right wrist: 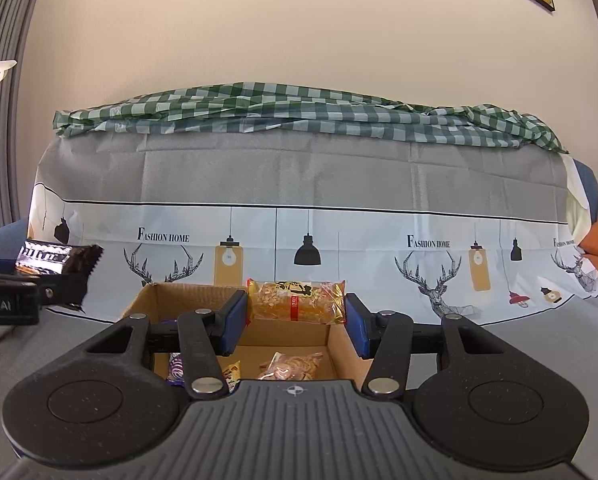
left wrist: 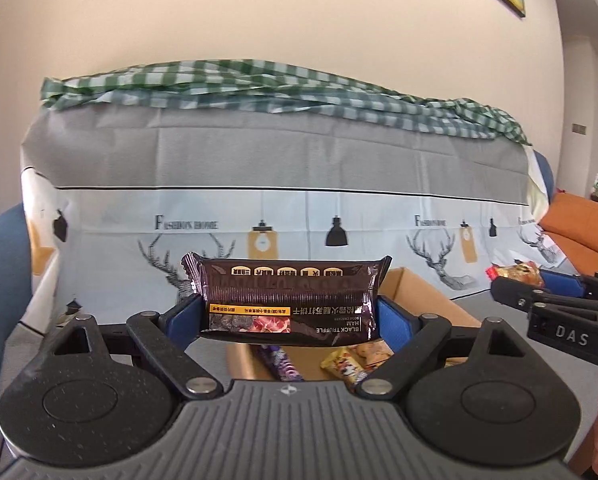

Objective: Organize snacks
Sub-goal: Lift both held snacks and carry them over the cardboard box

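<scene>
Left gripper [left wrist: 289, 306] is clamped on a dark brown cracker pack [left wrist: 287, 300], the blue pads pressing its two short ends; the pack lies crosswise, print upside down, the words "BLACK TRUFFLE HAM" legible. It hangs above the near-left part of the cardboard box [left wrist: 423, 300], which sits on the grey cloth-covered surface [left wrist: 111, 364]. Under the pack, inside the box, a purple wrapper [left wrist: 281, 364] lies at 6 o'clock and a yellow snack packet [left wrist: 345, 366] at 5 o'clock. At 3 o'clock in the left wrist view the right gripper enters from the edge, its tip carrying an orange-yellow snack bag [left wrist: 517, 274]. In the right wrist view the right gripper [right wrist: 297, 316] is closed on that same bag [right wrist: 297, 302], held crosswise between the blue pads above the box [right wrist: 187, 294], which is open at the top. On the box floor a clear bag of tan snacks [right wrist: 289, 366] lies at 6 o'clock, with the purple wrapper [right wrist: 175, 370] and yellow packet [right wrist: 231, 374] at 7 o'clock. At 9 o'clock the left gripper shows with the dark pack [right wrist: 61, 262] in its grasp. Behind stands a backrest draped in deer-and-lamp printed cloth [right wrist: 299, 240], topped by a green checked cloth [right wrist: 299, 114].
</scene>
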`<state>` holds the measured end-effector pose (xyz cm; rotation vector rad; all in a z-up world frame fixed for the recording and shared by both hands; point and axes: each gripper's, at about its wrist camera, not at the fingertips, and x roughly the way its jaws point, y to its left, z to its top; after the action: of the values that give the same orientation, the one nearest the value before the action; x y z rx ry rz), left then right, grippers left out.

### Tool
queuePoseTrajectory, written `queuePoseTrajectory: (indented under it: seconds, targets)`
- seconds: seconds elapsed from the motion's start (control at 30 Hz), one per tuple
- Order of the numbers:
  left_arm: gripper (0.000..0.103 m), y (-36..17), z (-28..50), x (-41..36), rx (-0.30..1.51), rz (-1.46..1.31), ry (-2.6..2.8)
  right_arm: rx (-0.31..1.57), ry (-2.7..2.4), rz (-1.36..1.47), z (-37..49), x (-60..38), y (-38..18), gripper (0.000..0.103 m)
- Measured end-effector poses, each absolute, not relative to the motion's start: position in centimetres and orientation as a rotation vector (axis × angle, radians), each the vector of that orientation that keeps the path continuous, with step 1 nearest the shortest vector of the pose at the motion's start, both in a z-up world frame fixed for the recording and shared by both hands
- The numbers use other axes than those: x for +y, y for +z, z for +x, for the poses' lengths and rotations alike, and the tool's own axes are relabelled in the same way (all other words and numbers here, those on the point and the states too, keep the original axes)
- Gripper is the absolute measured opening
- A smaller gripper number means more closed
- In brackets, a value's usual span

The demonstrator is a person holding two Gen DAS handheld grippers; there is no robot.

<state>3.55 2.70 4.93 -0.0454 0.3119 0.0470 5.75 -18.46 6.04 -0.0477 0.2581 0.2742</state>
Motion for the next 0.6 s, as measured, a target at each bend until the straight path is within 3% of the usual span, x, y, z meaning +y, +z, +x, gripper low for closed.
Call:
queuePoseTrajectory:
  seconds: [0.6]
  targets:
    - [0.092, 3.7, 4.6, 1.4, 0.323, -0.056, -0.032, 0.274, 0.286, -0.073, 6.3, -17.7, 5.7, 0.054]
